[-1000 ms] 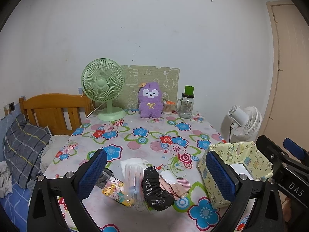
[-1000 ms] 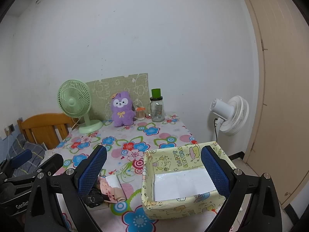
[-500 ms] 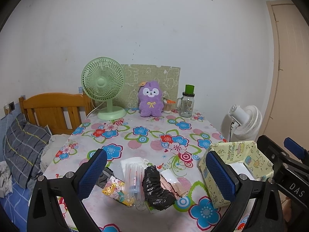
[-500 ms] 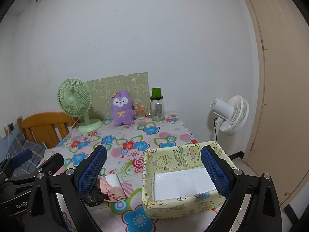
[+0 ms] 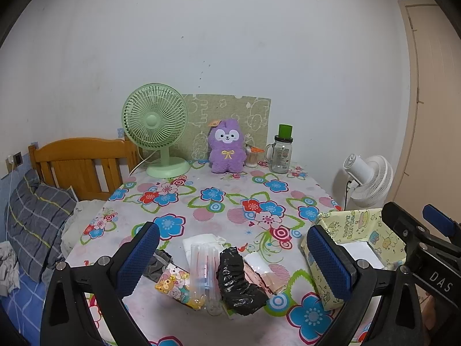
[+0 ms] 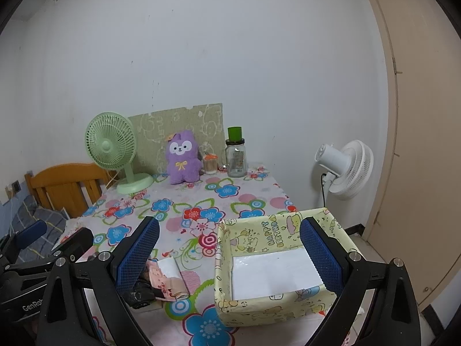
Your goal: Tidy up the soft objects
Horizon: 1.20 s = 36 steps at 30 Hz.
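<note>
Since the soft packets lie heaped just left of the yellow cartoon-print box, you hold your left gripper wide over them and your right gripper, equally wide and empty, above that box.

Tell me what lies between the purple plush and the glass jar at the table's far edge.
In both views, a small container with an orange lid stands between the purple plush and the glass jar.
</note>
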### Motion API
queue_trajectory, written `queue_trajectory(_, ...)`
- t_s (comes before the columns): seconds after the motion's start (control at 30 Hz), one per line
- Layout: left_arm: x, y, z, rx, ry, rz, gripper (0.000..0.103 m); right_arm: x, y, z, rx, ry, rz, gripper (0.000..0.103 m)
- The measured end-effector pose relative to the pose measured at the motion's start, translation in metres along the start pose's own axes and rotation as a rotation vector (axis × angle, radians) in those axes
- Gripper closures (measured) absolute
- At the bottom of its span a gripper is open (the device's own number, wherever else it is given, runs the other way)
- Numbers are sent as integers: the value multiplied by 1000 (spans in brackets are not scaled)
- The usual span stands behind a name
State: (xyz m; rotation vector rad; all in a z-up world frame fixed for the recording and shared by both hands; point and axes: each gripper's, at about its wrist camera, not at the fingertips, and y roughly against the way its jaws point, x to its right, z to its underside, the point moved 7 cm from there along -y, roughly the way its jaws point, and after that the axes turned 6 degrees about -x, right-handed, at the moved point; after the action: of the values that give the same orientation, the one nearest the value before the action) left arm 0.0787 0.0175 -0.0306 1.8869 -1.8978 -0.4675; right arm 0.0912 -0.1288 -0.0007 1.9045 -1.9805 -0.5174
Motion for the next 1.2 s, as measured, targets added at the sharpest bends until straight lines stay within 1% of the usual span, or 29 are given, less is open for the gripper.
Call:
queue_trajectory(0.27, -1, 0, 0, -1, 0, -1, 0, -5, -4, 1, -6, 8, 0, 4)
queue_trajectory(0.53, -15, -11, 2, -21, 6, -15, 0, -17, -11, 1, -20, 25, -12, 4)
queue_trajectory(0.97, -62, -45, 14, -90, 33, -48, 0, -68, -47, 6, -83, 49, -70, 4)
queue_trajectory(1.13, -77, -62, 17, -122, 32, -58, 0, -91, -67, 14, -128, 80, -97, 4)
queue_trajectory(1.2, -81, -69, 20, -140, 28, -52, 0, -99, -76, 17, -151, 83, -107, 4)
